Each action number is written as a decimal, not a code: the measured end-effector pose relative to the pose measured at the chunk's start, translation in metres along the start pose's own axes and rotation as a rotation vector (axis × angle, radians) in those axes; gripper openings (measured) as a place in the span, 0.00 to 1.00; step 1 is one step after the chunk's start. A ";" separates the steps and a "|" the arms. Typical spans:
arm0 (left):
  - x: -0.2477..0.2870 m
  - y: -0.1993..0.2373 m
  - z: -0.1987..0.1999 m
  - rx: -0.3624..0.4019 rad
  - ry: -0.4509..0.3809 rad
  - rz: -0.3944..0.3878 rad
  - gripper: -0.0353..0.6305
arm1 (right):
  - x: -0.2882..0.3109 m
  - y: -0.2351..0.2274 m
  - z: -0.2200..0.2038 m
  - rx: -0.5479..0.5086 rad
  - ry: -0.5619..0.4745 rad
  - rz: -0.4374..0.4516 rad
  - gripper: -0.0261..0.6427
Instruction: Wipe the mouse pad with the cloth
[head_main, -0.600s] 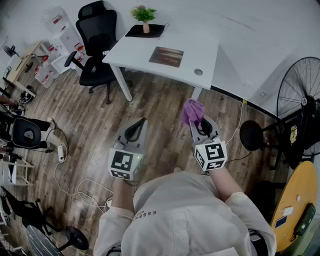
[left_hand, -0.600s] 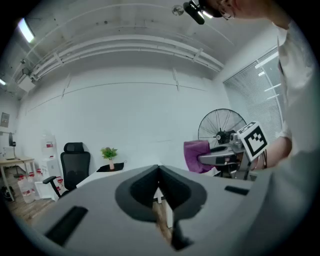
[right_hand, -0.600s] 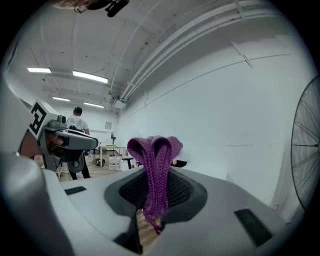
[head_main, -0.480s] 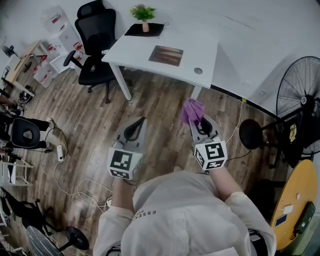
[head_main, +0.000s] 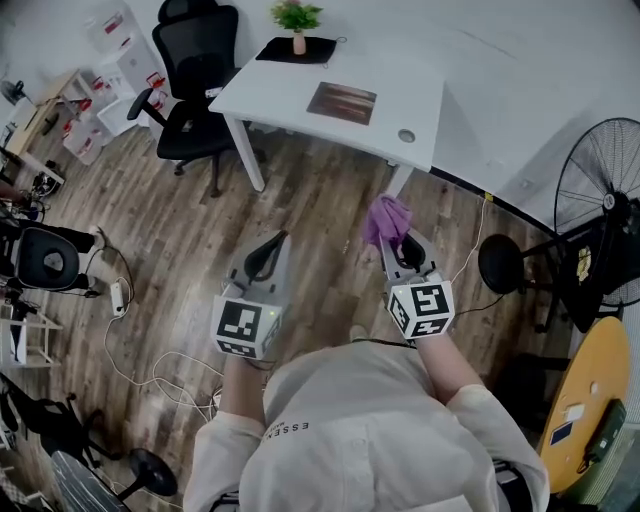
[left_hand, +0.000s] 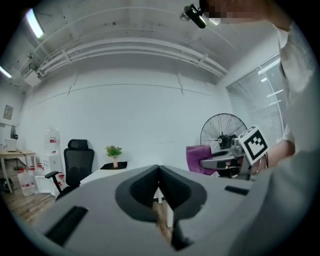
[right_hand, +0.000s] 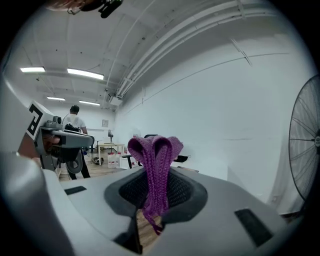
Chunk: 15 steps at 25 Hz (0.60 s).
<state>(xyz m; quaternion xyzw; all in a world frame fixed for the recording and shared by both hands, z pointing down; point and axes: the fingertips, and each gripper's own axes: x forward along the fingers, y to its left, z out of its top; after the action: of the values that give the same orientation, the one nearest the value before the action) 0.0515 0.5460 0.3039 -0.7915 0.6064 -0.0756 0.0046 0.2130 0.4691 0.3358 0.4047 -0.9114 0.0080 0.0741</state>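
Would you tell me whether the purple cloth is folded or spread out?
Folded: the cloth bunches into loops, pinched in the shut right tool.

right gripper (head_main: 394, 242): holds purple cloth (head_main: 386, 220) | left gripper (head_main: 281, 241): empty

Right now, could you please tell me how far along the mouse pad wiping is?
Done: the cloth is picked up, pinched in the right gripper's shut jaws. In hand: it is held over the floor, short of the desk. Left: the mouse pad lies on the desk with nothing touching it, so all the wiping remains. The left gripper is shut and empty.
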 end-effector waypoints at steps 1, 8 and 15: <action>-0.003 0.003 -0.003 -0.007 0.001 0.006 0.06 | 0.002 0.004 -0.003 0.002 0.010 0.001 0.17; -0.006 0.033 -0.028 -0.049 0.023 0.044 0.06 | 0.036 0.021 -0.015 -0.005 0.054 0.033 0.17; 0.037 0.072 -0.037 -0.068 0.047 0.131 0.06 | 0.106 -0.005 -0.012 0.011 0.051 0.096 0.17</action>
<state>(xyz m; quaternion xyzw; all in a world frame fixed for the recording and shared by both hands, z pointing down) -0.0130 0.4946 0.3378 -0.7478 0.6592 -0.0731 -0.0314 0.1482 0.3887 0.3624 0.3604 -0.9276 0.0269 0.0946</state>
